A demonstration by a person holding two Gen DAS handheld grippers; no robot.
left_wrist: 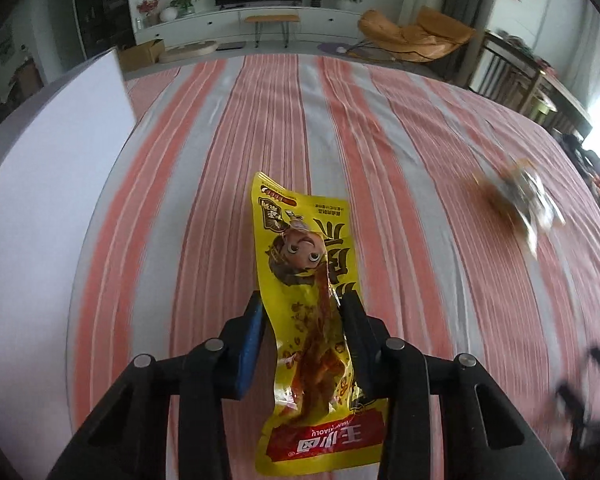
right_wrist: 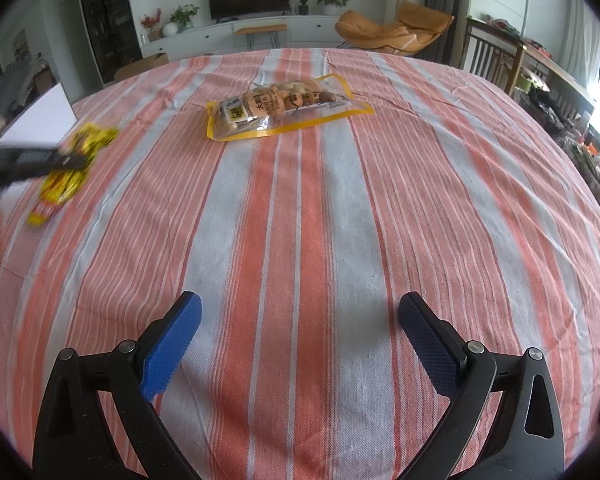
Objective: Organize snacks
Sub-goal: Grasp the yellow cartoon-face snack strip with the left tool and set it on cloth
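Left wrist view: left hand-held gripper (left_wrist: 306, 312) clamped on a yellow snack packet (left_wrist: 308, 280), lifted above the striped table (left_wrist: 420, 200), beside a white box (left_wrist: 52, 184). Blurred bag of nuts (left_wrist: 520, 200) off to the right. Right wrist view: right hand-held gripper (right_wrist: 300, 320) with fingers wide apart, nothing between them, above the table; bag of nuts lying flat near the far edge.

Right tool (right_wrist: 300, 344) agape over striped cloth (right_wrist: 300, 208) (nut bag (right_wrist: 284, 108) beyond).
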